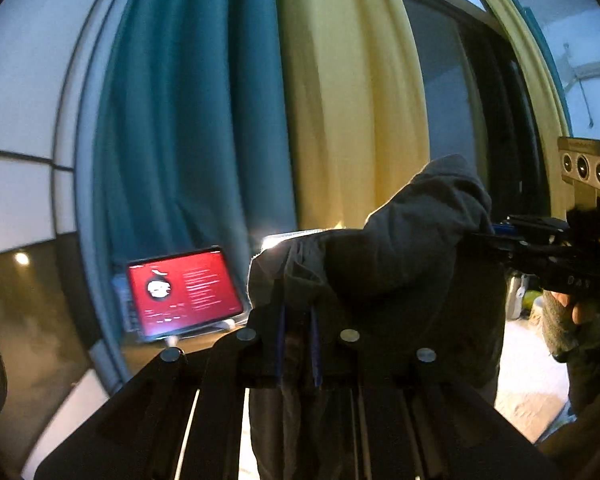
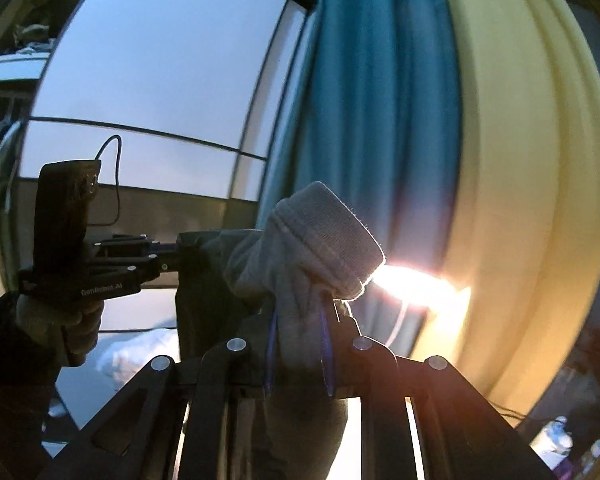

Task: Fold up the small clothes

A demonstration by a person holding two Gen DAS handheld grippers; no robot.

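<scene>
— What was the garment made of, and how was it shaped?

— A small grey garment (image 2: 300, 248) of soft knit was seen, with a ribbed, stitched cuff standing up and fuzzy fibres lit along its edge. In the left wrist view the same cloth (image 1: 400, 248) appeared darker, bunched into rounded folds and hanging down below.

— And where was it held relative to the tools?

— It was stretched in the air between both tools, in front of the teal curtain (image 1: 188, 128) and the yellow curtain (image 1: 352, 100). The left tool (image 1: 298, 344) was pressed nearly together, with cloth pinched between its blue-edged fingers (image 1: 280, 344). The right tool (image 2: 298, 354) was likewise closed on the cuffed end, which was gripped between its blue pads (image 2: 271, 354). Each black, matte tool was seen gripped by a gloved hand (image 2: 60, 320) from the other's view. A red-lit tablet (image 1: 182, 292) was seen propped behind.
</scene>
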